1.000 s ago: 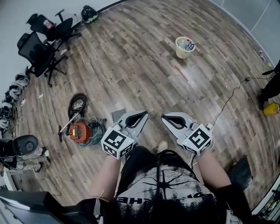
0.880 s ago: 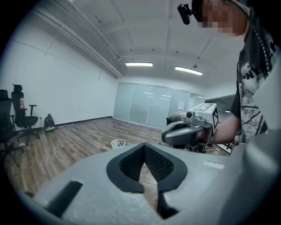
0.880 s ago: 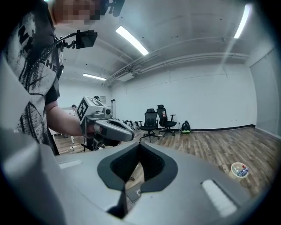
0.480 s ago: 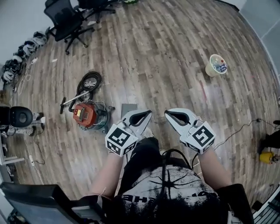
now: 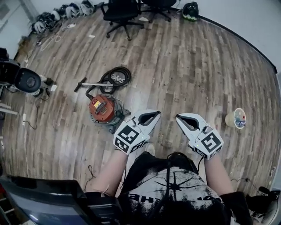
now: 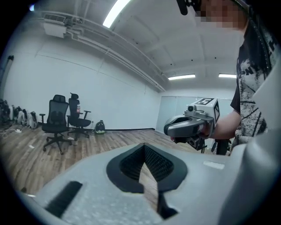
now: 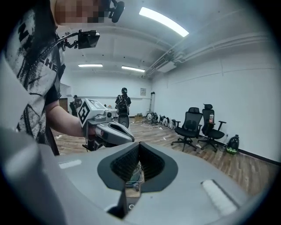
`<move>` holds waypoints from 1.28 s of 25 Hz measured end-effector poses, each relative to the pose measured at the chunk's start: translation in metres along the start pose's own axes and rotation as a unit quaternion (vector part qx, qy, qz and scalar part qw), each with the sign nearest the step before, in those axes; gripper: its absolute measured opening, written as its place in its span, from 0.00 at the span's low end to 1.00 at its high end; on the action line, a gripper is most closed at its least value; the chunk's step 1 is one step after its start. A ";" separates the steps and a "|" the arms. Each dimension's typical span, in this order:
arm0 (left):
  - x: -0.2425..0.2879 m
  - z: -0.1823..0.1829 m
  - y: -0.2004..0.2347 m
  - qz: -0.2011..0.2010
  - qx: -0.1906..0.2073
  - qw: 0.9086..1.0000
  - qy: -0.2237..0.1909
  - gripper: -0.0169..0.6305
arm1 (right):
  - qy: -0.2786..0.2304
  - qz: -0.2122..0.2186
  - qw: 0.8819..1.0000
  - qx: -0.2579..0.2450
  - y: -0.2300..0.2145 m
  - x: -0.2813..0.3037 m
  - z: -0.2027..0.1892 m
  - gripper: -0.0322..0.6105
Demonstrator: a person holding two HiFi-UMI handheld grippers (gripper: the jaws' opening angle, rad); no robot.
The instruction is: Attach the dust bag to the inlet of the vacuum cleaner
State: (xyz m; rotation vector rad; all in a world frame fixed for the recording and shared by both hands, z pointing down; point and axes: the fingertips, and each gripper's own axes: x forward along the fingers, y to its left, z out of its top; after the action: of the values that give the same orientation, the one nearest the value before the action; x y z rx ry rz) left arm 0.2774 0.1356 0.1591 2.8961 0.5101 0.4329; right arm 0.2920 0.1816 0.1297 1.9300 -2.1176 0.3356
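Head view: person stands on wooden floor [image 5: 189,66], one gripper in each hand, both held out in front at waist level, side by side, not touching.

Left gripper [image 5: 150,117]: claw closed, pads together, nothing between them. In the left gripper view only floor shows through the slit between the pads.

Right gripper [image 5: 185,121]: claw closed too, pads together, holding nothing. In the right gripper view the pads meet, and part of the vacuum shows through the gap below them, far off and not gripped.

Vacuum cleaner [image 5: 103,110]: upright on the floor, red-orange top, darker drum. It sits left of the floor's middle, just left of and beyond the left gripper, apart from both claws. Black hose [image 5: 116,75] lies coiled on the floor just beyond the vacuum. A straight wand [image 5: 93,84] lies beside the coil, toward the floor's left edge.

Office chairs [image 5: 123,9]: black, at the floor's far edge by the wall. A dark green-trimmed item [image 5: 190,11] sits at the same far edge, right of the chairs; I cannot tell what it is.

Cream cup [image 5: 236,118]: near the floor's right edge, right of the right gripper, small items inside, too small to name.

Black round device [image 5: 27,81]: at the floor's left edge.
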 end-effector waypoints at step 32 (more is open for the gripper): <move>-0.069 -0.119 0.126 0.440 -0.182 0.879 0.017 0.02 | 0.098 0.459 0.866 -0.174 0.011 0.220 -0.094 0.06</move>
State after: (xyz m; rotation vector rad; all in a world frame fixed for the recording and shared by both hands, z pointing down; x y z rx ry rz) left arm 0.2169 0.0082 0.2808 2.5689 -0.8521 0.5980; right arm 0.2652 0.0085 0.2926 0.5655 -2.5738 0.2651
